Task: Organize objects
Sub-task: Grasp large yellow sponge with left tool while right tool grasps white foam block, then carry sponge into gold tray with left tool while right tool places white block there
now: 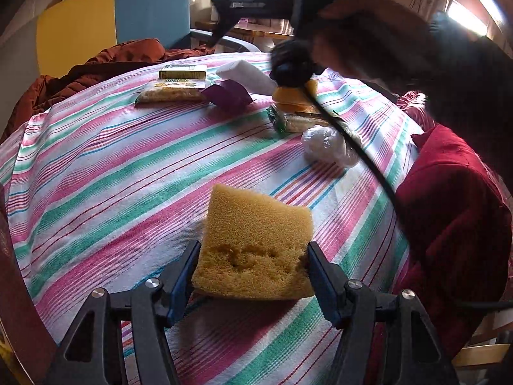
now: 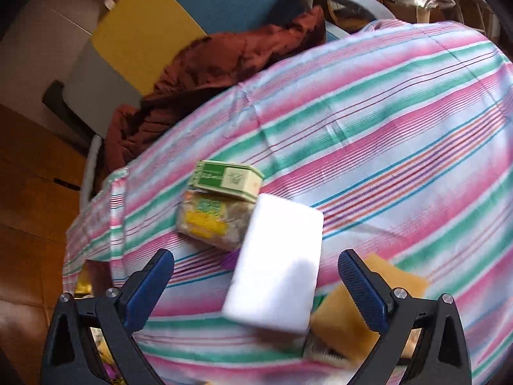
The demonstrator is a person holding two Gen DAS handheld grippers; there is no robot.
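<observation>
Foam is what the left gripper [image 1: 253, 264] has clenched: a yellow sponge [image 1: 256, 243], squeezed between both blue pads near its closest edge, where the material visibly dents and wrinkles under the pinch. It looks very light and soft, so it should carry easily, but a bite this close to one edge lets the free part sag, and a firmer or more central hold would steady it (the porous surface gives good friction, so slipping seems unlikely). The sponge hangs above the striped worktop [image 1: 112, 173], toward its near side. Farther off, in the left wrist view, the right gripper [image 1: 290, 64] hovers over a second yellow sponge [image 1: 295, 94] stacked on a packet [image 1: 301, 118], with a crumpled clear plastic bag [image 1: 330, 142] just beside that stack. From the right wrist view that gripper [image 2: 256, 280] is spread wide, and a white foam block [image 2: 279, 263] sits between its fingers without either pad touching it, so it grips nothing; whether the block rests on the cloth or is in the air is hard to tell through the blur. That block also looks light and squashy, best taken across its narrow sides. Beyond it lie a green and cream box [image 2: 231, 179] and a clear food packet [image 2: 211, 218], touching each other.
</observation>
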